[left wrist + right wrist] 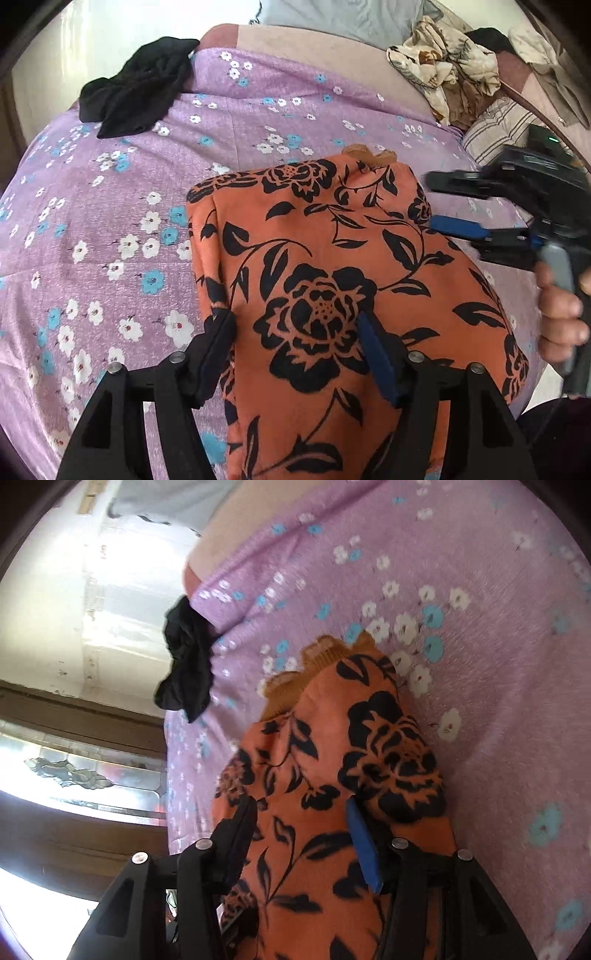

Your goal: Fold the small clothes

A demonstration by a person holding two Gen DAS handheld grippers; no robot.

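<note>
An orange garment with black flowers point(332, 258) lies folded on the purple flowered bedsheet point(110, 221). A mustard knitted trim point(321, 653) shows at its far end. My left gripper point(295, 332) is open above the garment's near left part; its left finger point(218, 332) is at the cloth's left edge, and its pads do not press the cloth. My right gripper point(430, 203) comes in from the right at the garment's far right edge, held by a hand point(557, 314). In the right wrist view the right gripper point(299, 819) is open over the orange garment point(332, 757).
A crumpled black garment point(136, 96) lies at the bed's far left edge, also the black garment point(188, 657) in the right wrist view. A pile of cream patterned clothes point(443, 62) and a striped cloth point(495, 125) sit at the far right. Beyond the bed's left edge is floor.
</note>
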